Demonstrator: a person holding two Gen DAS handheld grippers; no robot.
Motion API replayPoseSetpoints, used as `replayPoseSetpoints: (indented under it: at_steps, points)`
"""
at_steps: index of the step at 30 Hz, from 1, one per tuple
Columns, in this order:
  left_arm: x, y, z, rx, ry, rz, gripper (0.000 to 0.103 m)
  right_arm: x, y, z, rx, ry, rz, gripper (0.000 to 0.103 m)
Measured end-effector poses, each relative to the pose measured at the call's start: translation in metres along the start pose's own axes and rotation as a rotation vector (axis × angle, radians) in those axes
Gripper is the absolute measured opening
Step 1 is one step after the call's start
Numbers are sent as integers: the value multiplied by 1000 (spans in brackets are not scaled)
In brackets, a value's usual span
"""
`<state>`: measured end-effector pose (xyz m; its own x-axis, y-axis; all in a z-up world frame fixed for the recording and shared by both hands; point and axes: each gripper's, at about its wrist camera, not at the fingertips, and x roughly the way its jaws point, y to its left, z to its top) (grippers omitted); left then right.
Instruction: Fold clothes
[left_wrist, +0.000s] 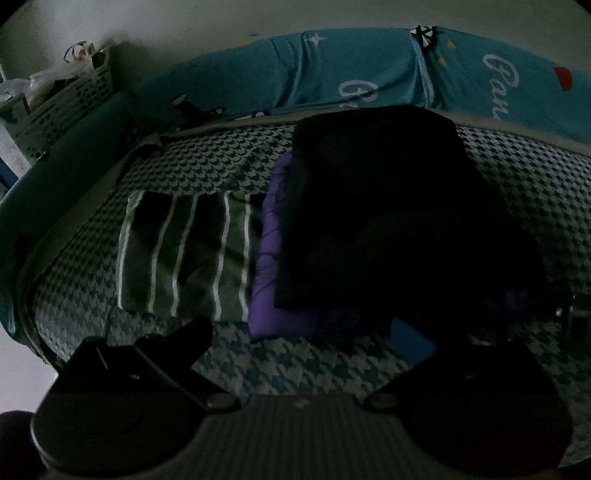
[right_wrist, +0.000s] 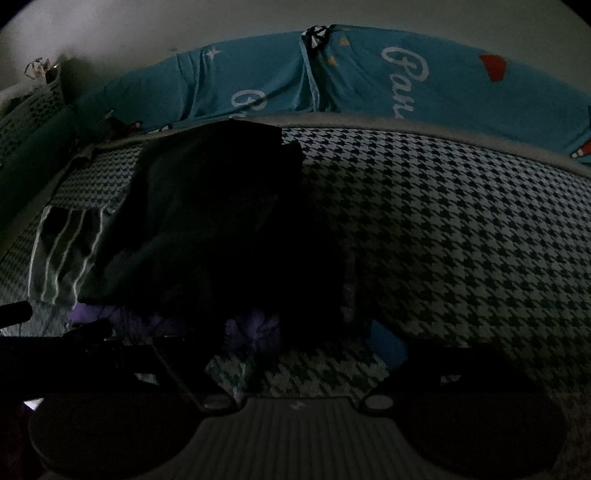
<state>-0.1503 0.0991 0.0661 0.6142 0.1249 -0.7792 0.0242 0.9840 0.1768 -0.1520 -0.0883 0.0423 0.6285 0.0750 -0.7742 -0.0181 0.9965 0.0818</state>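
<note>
The dark garment (left_wrist: 376, 206) lies folded over the purple one (left_wrist: 267, 266), beside the striped one (left_wrist: 184, 254); both claws, left (left_wrist: 306, 332) and right (right_wrist: 295, 343), stand open, empty.

Both views ride low on handheld grippers, looking forward and steeply down along their fingers at a bed covered in a houndstooth sheet (left_wrist: 369, 369), close above its near edge. The left wrist view has the left gripper (left_wrist: 310, 339) at lower centre and faces a dark folded garment (left_wrist: 388, 206) at centre, a striped green garment (left_wrist: 184, 254) at centre left. The right wrist view, with the right gripper (right_wrist: 295, 354) at lower centre, sits further right: the same dark garment falls left of centre, bare sheet fills the right half. Both share the teal pillows (right_wrist: 406, 77) across the top and a perforated basket (left_wrist: 70, 99) at upper left.
</note>
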Motion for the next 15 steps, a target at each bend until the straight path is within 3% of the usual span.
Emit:
replayPoseSetpoints:
  at_steps: [15]
  points:
    - [-10,8,-4,-22,4,-3,103,-3,3,-11,-14,22,40,87]
